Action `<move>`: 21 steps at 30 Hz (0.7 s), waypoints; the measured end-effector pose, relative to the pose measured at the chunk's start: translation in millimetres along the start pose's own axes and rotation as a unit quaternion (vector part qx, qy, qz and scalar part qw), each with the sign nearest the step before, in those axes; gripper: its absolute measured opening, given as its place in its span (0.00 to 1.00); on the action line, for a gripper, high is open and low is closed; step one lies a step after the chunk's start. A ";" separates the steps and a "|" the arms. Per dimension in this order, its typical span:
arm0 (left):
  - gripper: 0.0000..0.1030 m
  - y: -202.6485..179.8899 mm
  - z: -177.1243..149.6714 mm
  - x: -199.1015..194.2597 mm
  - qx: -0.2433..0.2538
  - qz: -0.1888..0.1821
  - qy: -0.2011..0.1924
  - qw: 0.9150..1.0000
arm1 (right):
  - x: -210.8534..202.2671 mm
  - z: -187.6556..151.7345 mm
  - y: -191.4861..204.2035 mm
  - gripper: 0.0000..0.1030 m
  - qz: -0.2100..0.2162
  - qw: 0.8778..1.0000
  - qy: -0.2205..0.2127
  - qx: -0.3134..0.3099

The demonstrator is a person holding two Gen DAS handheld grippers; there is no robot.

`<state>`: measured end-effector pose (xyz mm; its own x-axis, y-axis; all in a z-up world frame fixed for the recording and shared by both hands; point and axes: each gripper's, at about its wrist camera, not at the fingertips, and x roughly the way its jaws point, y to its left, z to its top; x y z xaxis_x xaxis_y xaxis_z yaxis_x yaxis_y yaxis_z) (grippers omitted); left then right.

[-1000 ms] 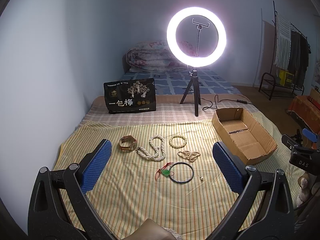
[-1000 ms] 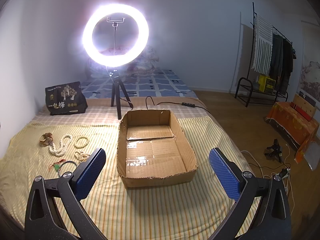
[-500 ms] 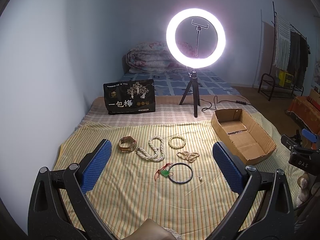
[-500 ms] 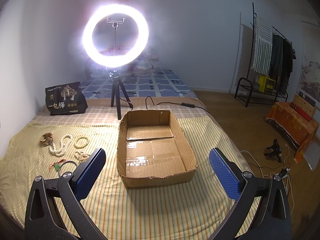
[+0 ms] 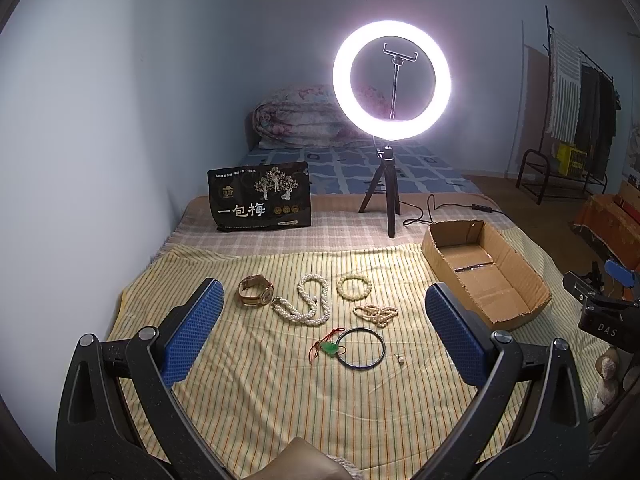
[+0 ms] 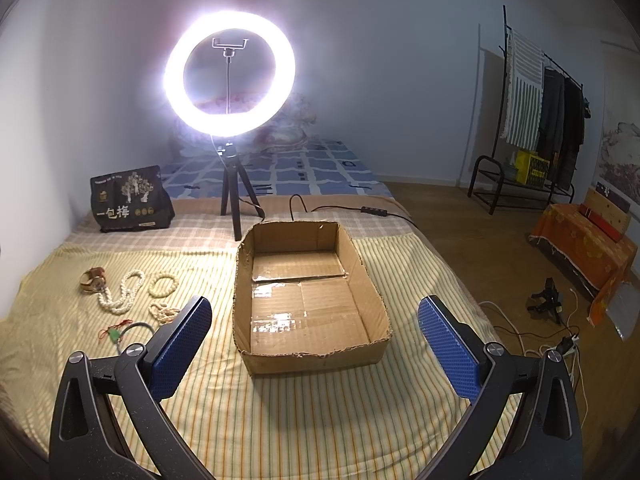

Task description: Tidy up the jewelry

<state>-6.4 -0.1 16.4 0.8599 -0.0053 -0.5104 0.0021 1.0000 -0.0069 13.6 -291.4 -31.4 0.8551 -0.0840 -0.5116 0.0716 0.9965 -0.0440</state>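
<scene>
Jewelry lies on the striped yellow cloth: a gold watch point(image 5: 256, 289), a thick pearl necklace point(image 5: 308, 306), a pale bead bracelet point(image 5: 354, 288), a small bead strand point(image 5: 376, 313), a dark bangle point(image 5: 361, 349) with a green pendant point(image 5: 330, 347) on red cord, and a tiny white bead point(image 5: 399, 359). An empty cardboard box point(image 6: 308, 292) stands to their right. My left gripper point(image 5: 324, 336) is open and empty, held above the cloth near the jewelry. My right gripper point(image 6: 314, 344) is open and empty before the box's near wall.
A lit ring light on a tripod point(image 5: 392, 80) stands behind the cloth, its cable point(image 6: 360, 210) trailing right. A black snack bag point(image 5: 260, 202) leans at the back left. A folded quilt point(image 5: 300, 120) lies at the wall. A clothes rack point(image 6: 536, 120) and floor cables point(image 6: 552, 332) are at the right.
The left view has shifted slightly; the jewelry and box sit a little lower and left in it. The right view is unchanged. Both grippers stay open.
</scene>
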 end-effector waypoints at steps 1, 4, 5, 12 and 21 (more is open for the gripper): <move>1.00 0.1 0.0 0.0 0.000 0.000 0.000 1.000 | -0.1 -0.1 0.0 0.99 0.000 1.000 0.000 0.000; 1.00 -0.3 -0.1 -0.3 0.000 0.000 0.000 1.000 | -1.2 0.2 -0.1 0.99 -0.001 1.000 -0.001 0.001; 1.00 -0.5 0.1 -0.3 0.000 0.000 0.000 1.000 | -2.8 1.4 -1.1 0.99 -0.001 1.000 -0.001 0.001; 1.00 -0.4 -0.5 -0.8 0.000 0.000 0.000 1.000 | -3.2 1.4 -1.4 0.99 -0.001 1.000 -0.001 0.002; 1.00 -0.6 -1.5 -1.2 0.001 -0.001 -0.001 1.000 | -5.2 2.6 -1.8 0.99 -0.001 1.000 -0.001 0.003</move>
<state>-8.2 -0.7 15.7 0.8611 -0.0069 -0.5084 0.0044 1.0000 -0.0062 10.4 -292.7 -26.5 0.8564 -0.0853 -0.5092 0.0758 0.9963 -0.0395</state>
